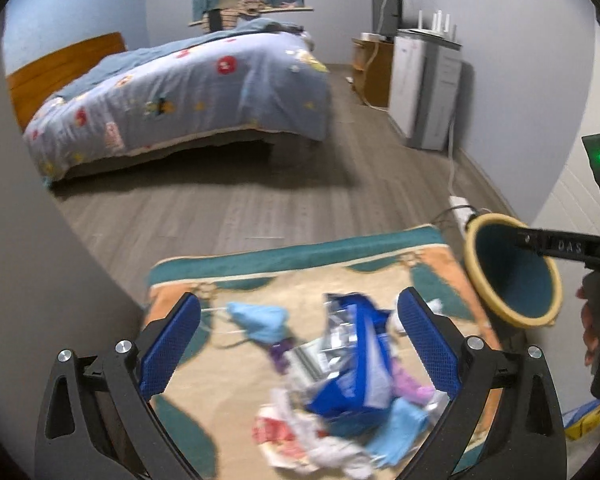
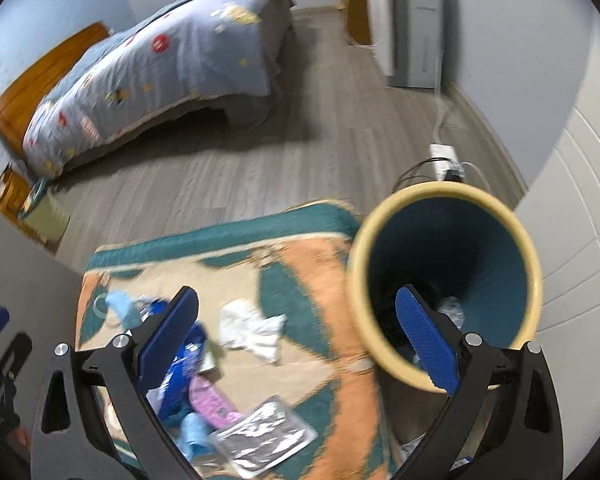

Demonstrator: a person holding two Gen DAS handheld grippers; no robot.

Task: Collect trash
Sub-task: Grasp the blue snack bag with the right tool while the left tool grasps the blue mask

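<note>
A pile of trash lies on a patterned rug point(image 1: 236, 276): a blue foil bag point(image 1: 354, 364), light blue masks point(image 1: 260, 318), white and red paper point(image 1: 296, 436), a pink wrapper point(image 2: 212, 402), a silver foil pouch point(image 2: 260, 438) and white tissue point(image 2: 252, 330). My left gripper point(image 1: 300, 344) is open and empty, its jaws on either side of the pile, above it. A teal bin with a cream rim point(image 2: 444, 280) stands at the rug's right edge, some trash in its bottom. My right gripper point(image 2: 296, 338) is open and empty, its right finger point(image 2: 424, 340) over the bin's mouth.
A bed with a blue quilt point(image 1: 188, 92) stands on the wood floor behind the rug. A white cabinet point(image 1: 424, 88) and a power strip with cables point(image 2: 444, 160) are along the right wall. A grey wall panel point(image 1: 40, 280) is close on the left.
</note>
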